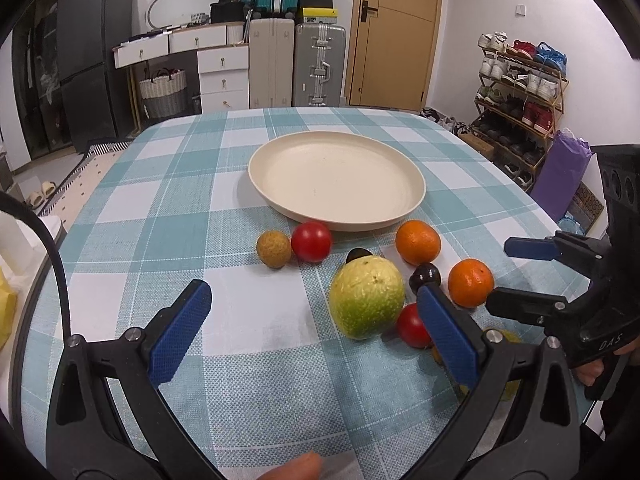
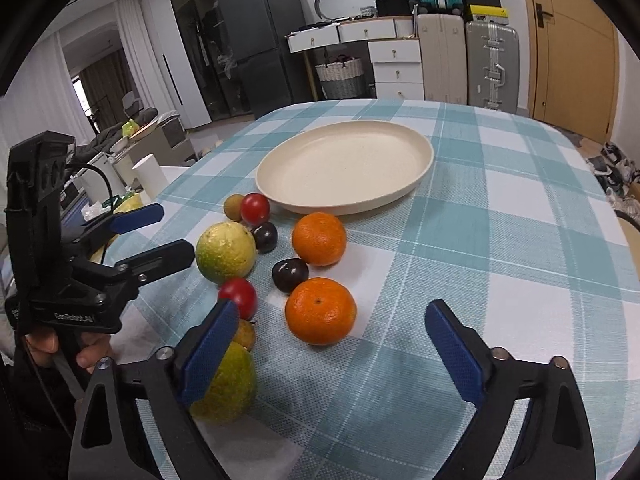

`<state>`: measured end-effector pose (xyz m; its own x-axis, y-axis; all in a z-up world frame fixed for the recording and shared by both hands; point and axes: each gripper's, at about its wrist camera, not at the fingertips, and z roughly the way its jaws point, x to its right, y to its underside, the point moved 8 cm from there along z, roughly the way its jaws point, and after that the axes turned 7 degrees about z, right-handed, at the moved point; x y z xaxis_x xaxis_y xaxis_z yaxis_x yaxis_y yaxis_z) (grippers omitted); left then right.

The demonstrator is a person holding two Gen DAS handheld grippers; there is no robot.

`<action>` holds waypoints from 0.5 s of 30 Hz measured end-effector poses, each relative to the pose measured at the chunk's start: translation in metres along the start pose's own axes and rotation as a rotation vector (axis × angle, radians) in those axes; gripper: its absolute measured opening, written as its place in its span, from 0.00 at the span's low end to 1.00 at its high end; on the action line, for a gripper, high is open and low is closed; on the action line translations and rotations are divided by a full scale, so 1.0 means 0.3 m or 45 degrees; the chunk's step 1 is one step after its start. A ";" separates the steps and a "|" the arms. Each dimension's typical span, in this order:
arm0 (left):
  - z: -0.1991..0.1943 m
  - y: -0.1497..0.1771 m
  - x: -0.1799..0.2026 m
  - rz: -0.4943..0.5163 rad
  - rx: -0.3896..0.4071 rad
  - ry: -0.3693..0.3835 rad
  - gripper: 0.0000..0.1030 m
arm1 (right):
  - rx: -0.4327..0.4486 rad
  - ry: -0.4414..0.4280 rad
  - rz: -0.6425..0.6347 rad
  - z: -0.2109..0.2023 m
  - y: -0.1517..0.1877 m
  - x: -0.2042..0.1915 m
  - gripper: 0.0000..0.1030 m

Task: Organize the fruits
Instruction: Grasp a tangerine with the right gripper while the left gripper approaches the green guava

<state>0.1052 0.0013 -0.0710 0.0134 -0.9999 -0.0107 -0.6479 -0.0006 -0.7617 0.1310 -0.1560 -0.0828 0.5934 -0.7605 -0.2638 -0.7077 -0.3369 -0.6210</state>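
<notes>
right wrist: near orange (image 2: pixel 320 310) judged firm, light, to be gripped across middle; right gripper (image 2: pixel 332 342) spread, holding nothing.

Fruits (image 1: pixel 366 300) on tablecloth (image 1: pixel 240 360), just before plate (image 1: pixel 336 178)

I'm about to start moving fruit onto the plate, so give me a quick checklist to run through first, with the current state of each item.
1. Round cream plate bare: ok.
2. Left gripper open, holding nothing: ok.
3. Right gripper open, holding nothing: ok.
4. Nearest orange mandarin ahead between the right gripper's fingers: ok.
5. That mandarin apart from the dark round plum: cannot tell.
6. Large yellow-green guava free of neighbours: not ok, crowded.
</notes>
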 end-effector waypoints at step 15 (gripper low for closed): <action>0.109 -0.004 0.055 0.045 -0.107 0.128 0.81 | -0.116 -0.035 0.055 0.074 0.012 0.011 0.61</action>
<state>0.1311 -0.0148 -0.0916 -0.0841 -0.9960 0.0316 -0.7084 0.0374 -0.7049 0.1390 -0.1475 -0.1021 0.5711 -0.7601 -0.3101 -0.7640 -0.3540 -0.5394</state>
